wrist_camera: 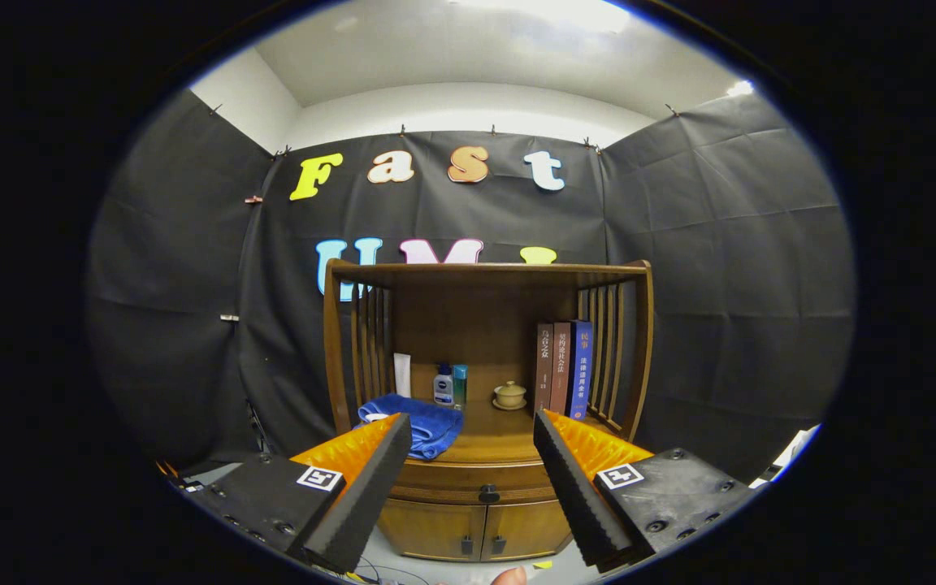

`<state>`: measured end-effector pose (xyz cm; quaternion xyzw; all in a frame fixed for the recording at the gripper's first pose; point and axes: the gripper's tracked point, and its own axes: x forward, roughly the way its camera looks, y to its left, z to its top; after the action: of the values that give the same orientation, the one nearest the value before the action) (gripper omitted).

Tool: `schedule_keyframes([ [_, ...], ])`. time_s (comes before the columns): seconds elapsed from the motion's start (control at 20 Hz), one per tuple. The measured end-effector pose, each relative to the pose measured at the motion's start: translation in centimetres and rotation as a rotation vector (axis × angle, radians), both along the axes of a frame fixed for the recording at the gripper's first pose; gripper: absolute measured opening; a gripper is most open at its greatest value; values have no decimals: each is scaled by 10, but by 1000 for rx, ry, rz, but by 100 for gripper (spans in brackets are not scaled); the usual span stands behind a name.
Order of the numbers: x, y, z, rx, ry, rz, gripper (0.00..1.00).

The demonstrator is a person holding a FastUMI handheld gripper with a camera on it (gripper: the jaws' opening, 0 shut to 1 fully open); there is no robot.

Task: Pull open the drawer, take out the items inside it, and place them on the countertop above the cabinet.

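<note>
Gripper (472,426) fingers spread wide, holding nothing, before a wooden cabinet (484,357); its closed drawer (480,487) sits between them, with one blue towel (423,422), two bottles (449,385), three books (563,368) beyond.

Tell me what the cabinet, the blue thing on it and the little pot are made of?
The cabinet looks like brown wood with a smooth, slightly shiny finish; grain and slatted sides show. The blue thing, beyond the open, empty fingers, looks like soft cloth, probably a towel, going by its folds. The little lidded pot on its saucer seems glazed ceramic, pale and glossy, though it is small to judge.
</note>
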<state>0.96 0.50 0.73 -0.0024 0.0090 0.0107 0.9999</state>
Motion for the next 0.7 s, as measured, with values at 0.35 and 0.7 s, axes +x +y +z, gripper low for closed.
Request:
schedule_keyframes([
  [0.35,51,-4,-26,37,-28,12,98],
  [0.7,108,-10,-126,29,54,13,98],
])
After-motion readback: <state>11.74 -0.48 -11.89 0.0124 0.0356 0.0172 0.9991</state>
